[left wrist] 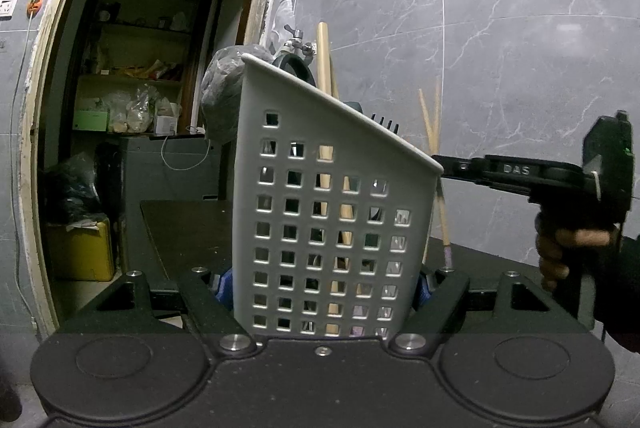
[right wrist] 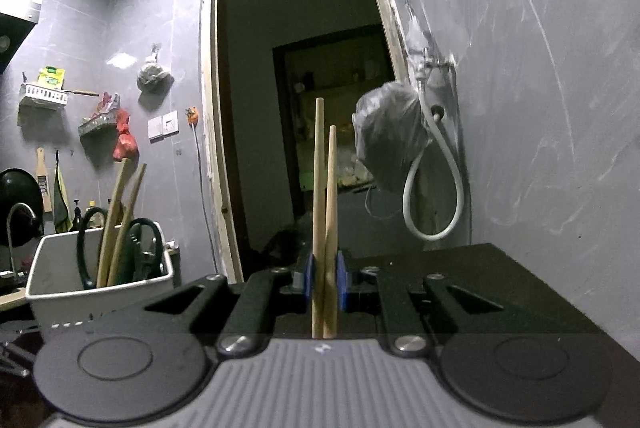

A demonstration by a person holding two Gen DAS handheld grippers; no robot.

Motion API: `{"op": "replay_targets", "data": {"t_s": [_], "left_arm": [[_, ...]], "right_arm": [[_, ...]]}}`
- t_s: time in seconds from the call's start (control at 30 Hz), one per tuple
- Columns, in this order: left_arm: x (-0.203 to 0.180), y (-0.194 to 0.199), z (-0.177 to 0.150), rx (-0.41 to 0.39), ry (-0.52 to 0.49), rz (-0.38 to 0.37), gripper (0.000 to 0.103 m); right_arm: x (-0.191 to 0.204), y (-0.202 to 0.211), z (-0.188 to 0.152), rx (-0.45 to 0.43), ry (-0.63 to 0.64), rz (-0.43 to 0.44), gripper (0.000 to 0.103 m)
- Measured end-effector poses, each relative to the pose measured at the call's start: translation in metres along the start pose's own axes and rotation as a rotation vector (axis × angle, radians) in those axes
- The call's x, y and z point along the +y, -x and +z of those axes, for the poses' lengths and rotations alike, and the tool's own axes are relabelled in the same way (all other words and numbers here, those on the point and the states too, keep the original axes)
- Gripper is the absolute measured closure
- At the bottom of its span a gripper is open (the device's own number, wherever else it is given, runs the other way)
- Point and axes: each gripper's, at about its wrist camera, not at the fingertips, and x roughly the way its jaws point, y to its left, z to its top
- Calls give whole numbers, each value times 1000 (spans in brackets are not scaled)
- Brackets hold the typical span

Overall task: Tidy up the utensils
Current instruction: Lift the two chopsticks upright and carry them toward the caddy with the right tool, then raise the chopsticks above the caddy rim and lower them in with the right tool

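A white perforated utensil holder (left wrist: pixel 280 187) stands on the dark tabletop, and my left gripper (left wrist: pixel 324 284) is shut on its lower sides with the blue pads (left wrist: pixel 224 284). Wooden handles (left wrist: pixel 324 55), dark scissors loops (left wrist: pixel 296 67) and a black fork stick out of it. My right gripper (right wrist: pixel 324 276) is shut on a pair of wooden chopsticks (right wrist: pixel 324 187) held upright. In the left wrist view that right gripper (left wrist: pixel 440 161) reaches in from the right, just behind the holder's low corner, chopsticks (left wrist: pixel 434 131) crossing it. The holder (right wrist: pixel 100 284) sits to the left in the right wrist view.
The black tabletop (right wrist: pixel 500 280) runs to a grey marble-look wall (left wrist: pixel 500 47). An open doorway (right wrist: pixel 288 107) lies behind. A wall tap with a white hose (right wrist: pixel 436 187) and a hanging grey bag (right wrist: pixel 384 143) are beside it. A sink faucet (right wrist: pixel 18 216) is far left.
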Motion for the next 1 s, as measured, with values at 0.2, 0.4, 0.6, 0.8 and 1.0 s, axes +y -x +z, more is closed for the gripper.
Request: {"op": "replay_targets", "data": {"t_s": [0.2, 0.4, 0.6, 0.8, 1.0], "left_arm": [[0, 0, 0, 2, -2, 2, 25], [-2, 1, 0, 1, -6, 6, 25], [-3, 1, 0, 1, -7, 7, 25], [-3, 1, 0, 1, -7, 6, 25], [-3, 1, 0, 1, -7, 7, 25]], "right_arm": [[8, 20, -7, -35, 35, -5, 89], [8, 25, -7, -41, 28, 2, 89], [7, 28, -6, -51, 27, 2, 89], [9, 29, -2, -58, 36, 4, 89], [16, 31, 12, -75, 62, 28, 89]]}}
